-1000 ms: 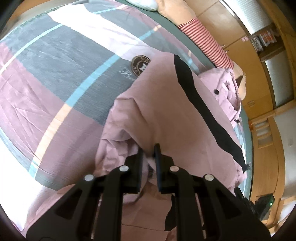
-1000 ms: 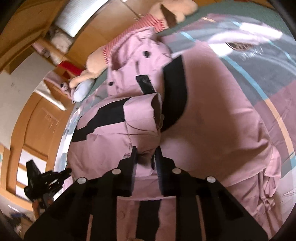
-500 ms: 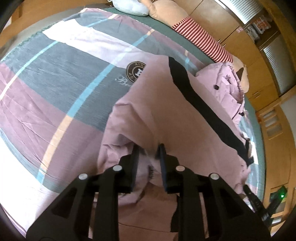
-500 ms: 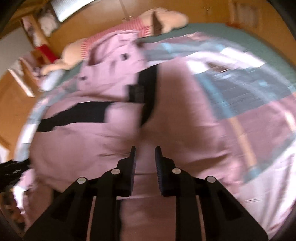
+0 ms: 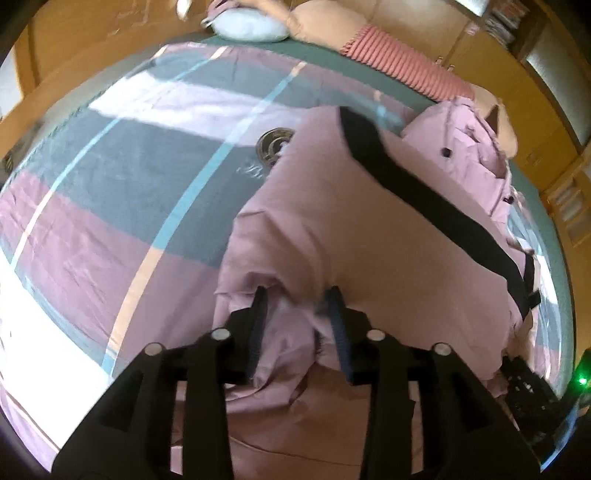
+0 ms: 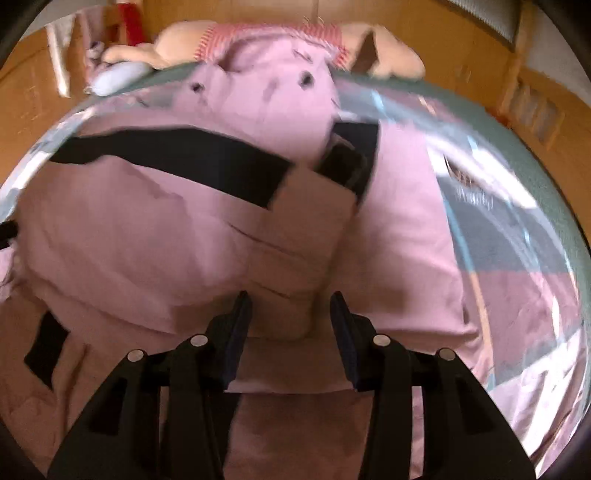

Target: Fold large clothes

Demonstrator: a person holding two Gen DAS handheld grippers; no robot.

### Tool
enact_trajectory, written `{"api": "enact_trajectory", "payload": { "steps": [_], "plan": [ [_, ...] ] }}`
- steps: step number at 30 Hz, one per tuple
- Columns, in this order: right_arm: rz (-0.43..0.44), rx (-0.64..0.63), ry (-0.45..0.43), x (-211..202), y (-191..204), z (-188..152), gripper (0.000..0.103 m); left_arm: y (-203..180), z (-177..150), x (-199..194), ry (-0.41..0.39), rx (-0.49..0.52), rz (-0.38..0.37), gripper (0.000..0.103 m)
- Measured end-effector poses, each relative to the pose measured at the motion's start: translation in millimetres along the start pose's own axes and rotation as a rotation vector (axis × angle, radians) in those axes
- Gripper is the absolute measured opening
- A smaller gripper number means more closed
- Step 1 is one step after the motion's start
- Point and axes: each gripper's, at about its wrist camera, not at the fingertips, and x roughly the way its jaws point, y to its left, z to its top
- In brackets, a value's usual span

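Observation:
A large pink garment (image 5: 325,221) with black bands (image 5: 424,199) lies spread on a checked bedspread (image 5: 110,192). My left gripper (image 5: 297,299) hovers over the garment's crumpled near edge, its jaws opening, and a fold of pink cloth bulges loosely between the pads. In the right wrist view the same garment (image 6: 184,229) fills the picture, folded over itself with black bands (image 6: 177,158) across it. My right gripper (image 6: 290,304) is just above a fold, its jaws opening, and the pads do not press the cloth.
A plush toy in a red-striped top (image 5: 399,59) and a pale blue cushion (image 5: 247,27) lie at the bed's far end. Wooden walls and cupboards (image 5: 480,85) surround the bed. A dark device with a green light (image 5: 581,380) stands at the right.
Both grippers have let go of the pink cloth and their jaws have spread. The right gripper has swung and rolled, so the garment now fills its view. The left has lifted slightly.

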Motion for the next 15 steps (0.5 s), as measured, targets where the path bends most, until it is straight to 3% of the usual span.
{"api": "enact_trajectory", "payload": {
  "steps": [3,6,10,12,14,15],
  "plan": [
    [-0.063,0.045,0.004,0.6,-12.3,-0.7,0.052,7.5,1.4,-9.8,-0.032,-0.035,0.004,0.04],
    [-0.059,0.097,-0.026,-8.2,-19.7,-4.0,0.052,2.7,1.5,-29.1,-0.132,-0.009,0.036,0.039],
    [-0.018,0.053,-0.197,-39.5,-3.3,0.1,0.052,-11.7,0.2,-42.2,-0.199,0.056,0.054,0.045],
    [0.013,-0.03,-0.257,-51.4,14.1,-3.1,0.052,-21.2,-1.5,-39.0,-0.192,0.097,0.063,0.056],
    [-0.022,-0.14,-0.209,-39.9,34.4,-7.5,0.052,-29.3,-3.5,-25.6,-0.128,0.141,0.049,0.057],
    [-0.04,-0.169,-0.164,-28.6,40.0,-8.4,0.052,-30.4,-5.0,-12.6,-0.057,0.147,0.009,0.057]
  ]
}}
